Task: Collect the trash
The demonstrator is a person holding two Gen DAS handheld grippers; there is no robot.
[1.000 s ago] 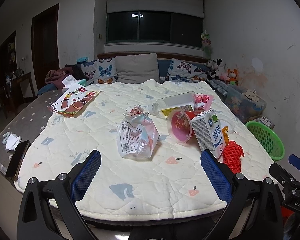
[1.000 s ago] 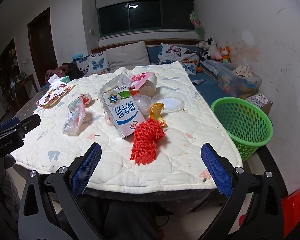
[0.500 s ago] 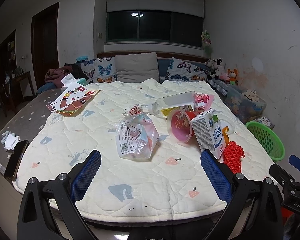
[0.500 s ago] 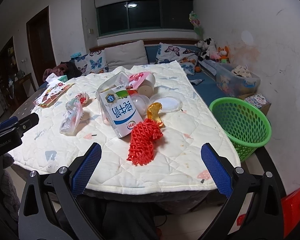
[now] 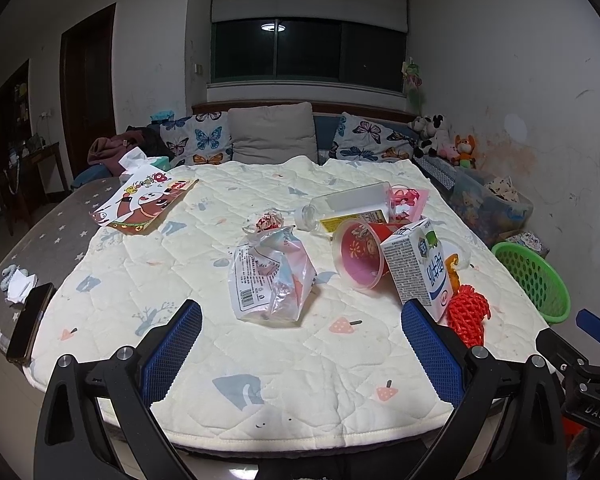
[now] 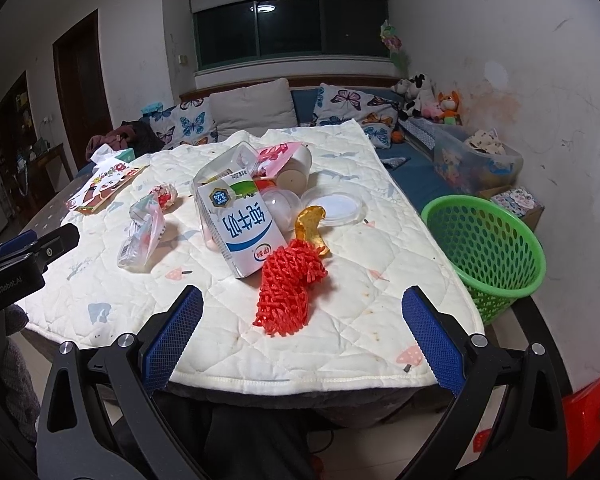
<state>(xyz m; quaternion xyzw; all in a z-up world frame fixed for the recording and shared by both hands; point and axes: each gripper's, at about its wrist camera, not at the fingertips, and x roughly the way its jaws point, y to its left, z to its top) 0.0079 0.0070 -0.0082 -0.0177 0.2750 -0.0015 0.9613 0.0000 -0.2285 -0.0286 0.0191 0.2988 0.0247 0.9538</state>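
Trash lies on a quilted white mat (image 5: 284, 364) on the bed. A crumpled clear plastic bag (image 5: 270, 280) lies mid-mat, with a red cup (image 5: 360, 254), a milk carton (image 5: 420, 268), a red foam net (image 5: 468, 316) and a clear bottle (image 5: 348, 206) to its right. My left gripper (image 5: 300, 344) is open, just short of the bag. My right gripper (image 6: 300, 328) is open, with the red foam net (image 6: 290, 292) just beyond its fingers and the milk carton (image 6: 240, 228) behind it. A green basket (image 6: 488, 248) stands to the right of the bed.
A picture book (image 5: 144, 204) and tissue box (image 5: 140, 160) lie at the far left. A phone (image 5: 30, 322) lies on the grey sheet. Pillows (image 5: 272, 140) line the back. A clear lid (image 6: 334, 206), orange wrapper (image 6: 310, 226) and storage bin (image 6: 476, 160) are on the right.
Both grippers have edged forward toward the trash; the red net and the plastic bag sit closer in their views. Nothing was taken hold of.
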